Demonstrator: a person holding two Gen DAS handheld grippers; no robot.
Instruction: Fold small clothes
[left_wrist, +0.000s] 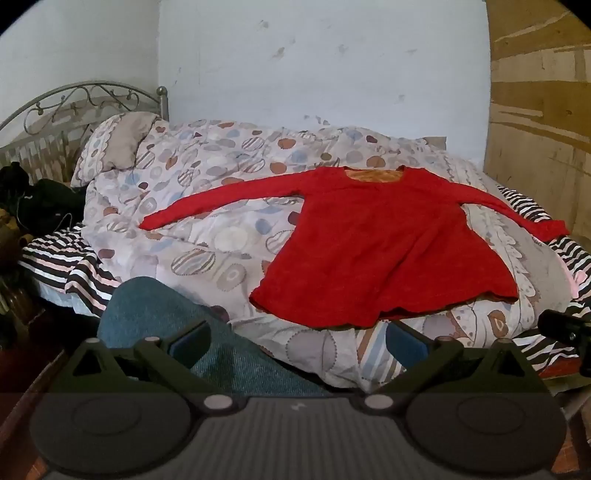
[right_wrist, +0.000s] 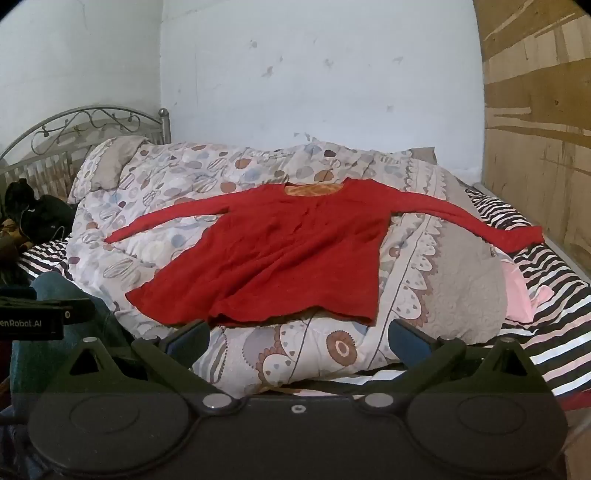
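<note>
Both wrist views toward bed (left_wrist: 155, 236)

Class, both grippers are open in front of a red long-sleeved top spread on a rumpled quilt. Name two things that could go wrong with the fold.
1. The red top lies on a lumpy patterned quilt, so a closing right gripper might pinch quilt along with the hem.
2. One sleeve trails off the quilt onto the striped sheet; it may drag or bunch when the left gripper lifts the top.

Bed (left_wrist: 48, 258) w/ duvet (left_wrist: 207, 206), red top (left_wrist: 384, 251) flat.
</note>
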